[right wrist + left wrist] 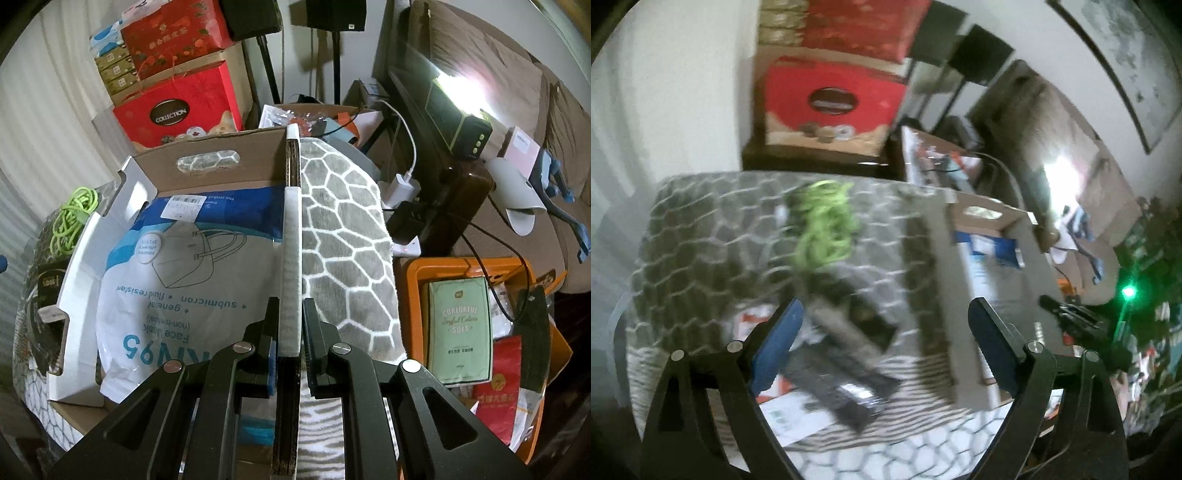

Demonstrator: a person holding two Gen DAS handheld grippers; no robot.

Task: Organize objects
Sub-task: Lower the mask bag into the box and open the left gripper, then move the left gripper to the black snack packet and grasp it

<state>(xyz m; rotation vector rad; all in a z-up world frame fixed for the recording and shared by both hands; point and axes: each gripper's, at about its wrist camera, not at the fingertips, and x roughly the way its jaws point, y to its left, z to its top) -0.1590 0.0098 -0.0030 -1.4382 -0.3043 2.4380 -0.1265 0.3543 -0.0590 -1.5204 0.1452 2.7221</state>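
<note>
My right gripper (291, 314) is shut on the right wall of an open cardboard box (291, 236), which holds a white and blue KN95 mask bag (184, 266). My left gripper (886, 317) is open and empty above dark flat packets (849, 354) on a grey honeycomb blanket (709, 236). A coiled green cord (823, 225) lies beyond the packets; it also shows left of the box in the right wrist view (72, 221). The box (975, 266) stands to the right of my left gripper. The left wrist view is blurred.
Red gift boxes (173, 92) are stacked behind the blanket. An orange bin (417, 273) with a green packet and red bags sits at right. A charger and cables (400, 188) lie by a dark wooden table. A brown sofa runs along the right.
</note>
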